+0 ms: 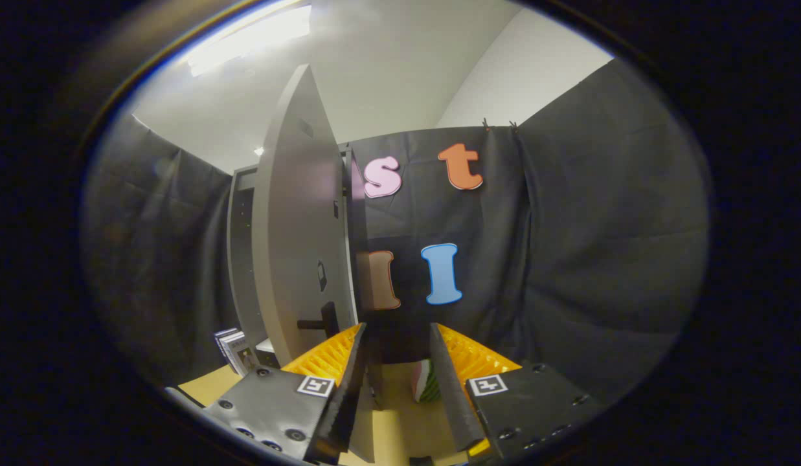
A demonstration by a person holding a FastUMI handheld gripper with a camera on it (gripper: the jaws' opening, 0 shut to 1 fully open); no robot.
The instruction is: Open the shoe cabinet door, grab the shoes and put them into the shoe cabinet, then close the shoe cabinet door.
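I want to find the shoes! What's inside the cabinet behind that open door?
The open door covers the cabinet's inside, so nothing there can be seen. The open gripper holds nothing; something striped sits between its fingers.

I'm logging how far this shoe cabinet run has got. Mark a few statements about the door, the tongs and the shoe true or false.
1. The shoe cabinet door stands open. True.
2. The tongs are shut on the door handle. False: they are open and hold nothing; the handle is ahead, off to one side.
3. A shoe lies on the floor, seen between the fingers. True.
4. The shoe is already in the cabinet. False: it is outside, on the floor.
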